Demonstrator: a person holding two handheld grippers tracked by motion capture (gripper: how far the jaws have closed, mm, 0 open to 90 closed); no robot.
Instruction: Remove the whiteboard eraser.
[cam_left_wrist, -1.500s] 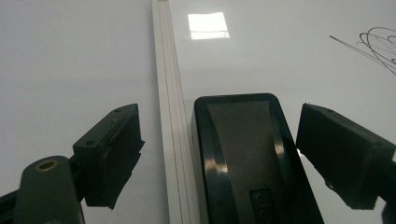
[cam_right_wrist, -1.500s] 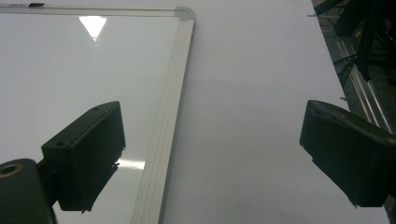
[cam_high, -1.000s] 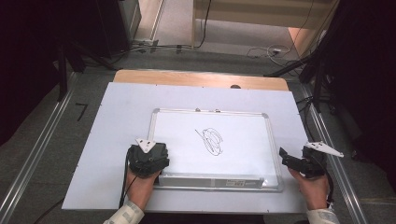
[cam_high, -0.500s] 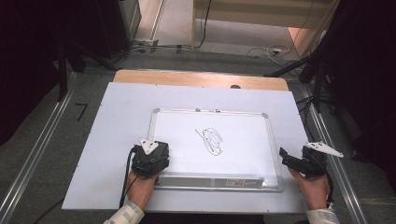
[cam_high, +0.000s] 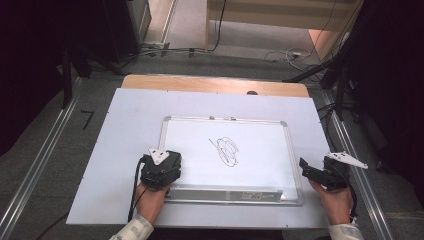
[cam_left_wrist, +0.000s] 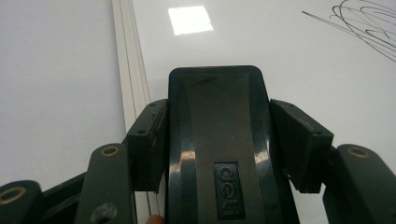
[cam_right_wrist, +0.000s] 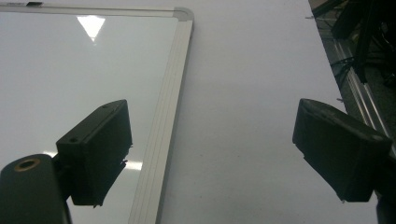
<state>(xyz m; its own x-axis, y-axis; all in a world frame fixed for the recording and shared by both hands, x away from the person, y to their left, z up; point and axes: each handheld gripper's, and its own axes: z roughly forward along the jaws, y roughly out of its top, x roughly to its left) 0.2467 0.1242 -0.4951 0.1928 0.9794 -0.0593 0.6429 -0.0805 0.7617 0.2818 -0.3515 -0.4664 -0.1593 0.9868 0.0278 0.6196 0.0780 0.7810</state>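
Left gripper (cam_left_wrist: 219, 135): clenched on dark eraser (cam_left_wrist: 217, 140) (whiteboard (cam_high: 200, 145), left edge). Right gripper (cam_right_wrist: 210, 154): released, beside whiteboard's right frame, over table (cam_high: 130, 115).

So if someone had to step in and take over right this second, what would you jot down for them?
Left claw: shut on the dark whiteboard eraser, having just closed, at the near left corner of the whiteboard.
Right claw: open, holding nothing, just off the board's right frame edge.
Scribble: black pen marks in the middle of the board, not yet wiped.
Done: eraser gripped.
Left: probably sweep the eraser over the scribble; the right claw looks placed to steady the board.
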